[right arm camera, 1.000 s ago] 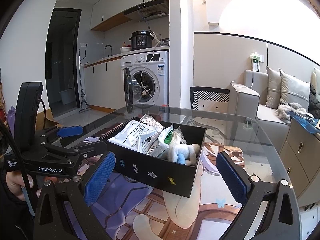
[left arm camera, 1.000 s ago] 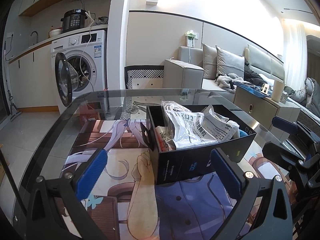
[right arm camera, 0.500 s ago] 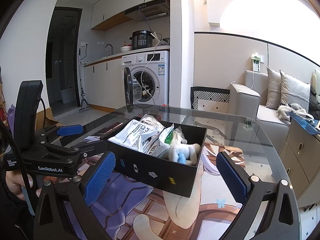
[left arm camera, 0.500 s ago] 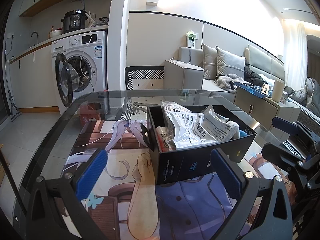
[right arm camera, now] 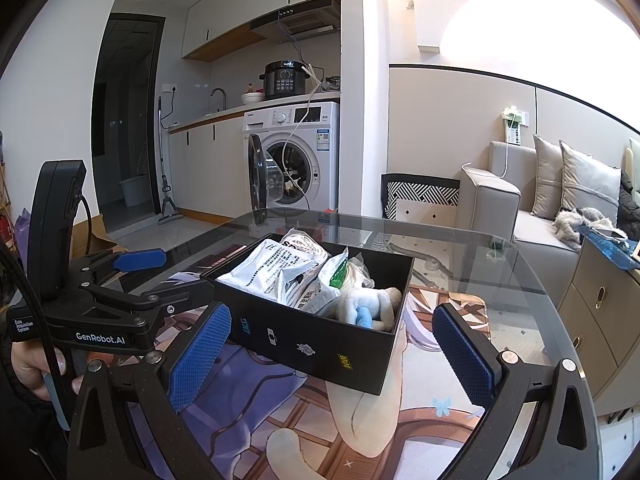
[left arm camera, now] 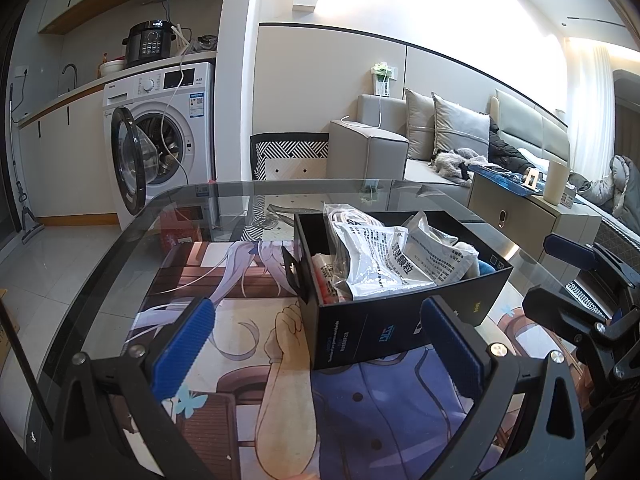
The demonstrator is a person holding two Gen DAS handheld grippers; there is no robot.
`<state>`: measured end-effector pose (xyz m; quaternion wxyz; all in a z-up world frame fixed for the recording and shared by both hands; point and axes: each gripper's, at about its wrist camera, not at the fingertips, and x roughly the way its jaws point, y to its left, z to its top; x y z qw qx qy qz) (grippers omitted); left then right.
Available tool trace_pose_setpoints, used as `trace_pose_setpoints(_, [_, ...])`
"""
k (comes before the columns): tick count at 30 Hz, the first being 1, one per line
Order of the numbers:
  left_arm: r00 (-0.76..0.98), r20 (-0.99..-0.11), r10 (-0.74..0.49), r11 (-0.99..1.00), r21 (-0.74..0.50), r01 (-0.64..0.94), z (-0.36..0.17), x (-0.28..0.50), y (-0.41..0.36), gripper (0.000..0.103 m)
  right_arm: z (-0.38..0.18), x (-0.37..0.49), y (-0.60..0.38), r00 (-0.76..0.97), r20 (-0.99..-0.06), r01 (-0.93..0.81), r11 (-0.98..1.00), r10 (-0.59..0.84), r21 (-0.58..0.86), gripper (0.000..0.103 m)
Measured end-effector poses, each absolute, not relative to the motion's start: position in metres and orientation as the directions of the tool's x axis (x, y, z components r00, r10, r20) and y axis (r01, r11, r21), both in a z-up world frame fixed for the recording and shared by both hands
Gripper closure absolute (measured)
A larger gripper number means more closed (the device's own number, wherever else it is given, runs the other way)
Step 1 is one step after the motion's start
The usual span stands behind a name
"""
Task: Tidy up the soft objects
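Observation:
A black open box (left arm camera: pixel 384 328) (right arm camera: pixel 320 340) stands on the printed mat of a glass table. It holds white plastic-wrapped soft packs (left arm camera: pixel 376 264) (right arm camera: pixel 276 268) and a small white plush toy (right arm camera: pixel 368 304) with a blue part. My left gripper (left arm camera: pixel 316 344) is open and empty, just in front of the box's near wall. My right gripper (right arm camera: pixel 332 352) is open and empty, in front of the box's long side. The left gripper also shows at the left of the right wrist view (right arm camera: pixel 140 276).
The round glass table (right arm camera: pixel 500 264) carries an anime-print mat (left arm camera: pixel 240 320). A washing machine (left arm camera: pixel 160 128) with its door open stands behind, a sofa (left arm camera: pixel 400 140) with cushions at the right, and a low cabinet (left arm camera: pixel 532 216) beside the table.

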<state>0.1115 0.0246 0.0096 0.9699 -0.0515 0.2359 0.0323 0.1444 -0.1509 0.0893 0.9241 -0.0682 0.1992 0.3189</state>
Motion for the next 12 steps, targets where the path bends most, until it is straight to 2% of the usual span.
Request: trace_pose_setpoints(12, [0.888, -0.457, 0.050, 0.992, -0.077, -0.095, 0.0133, 0.1099, 0.0283, 0.000, 0.0895, 0.1446, -0.1508, 0.717, -0.411, -0.617, 0.787, 0.563, 0.000, 0.001])
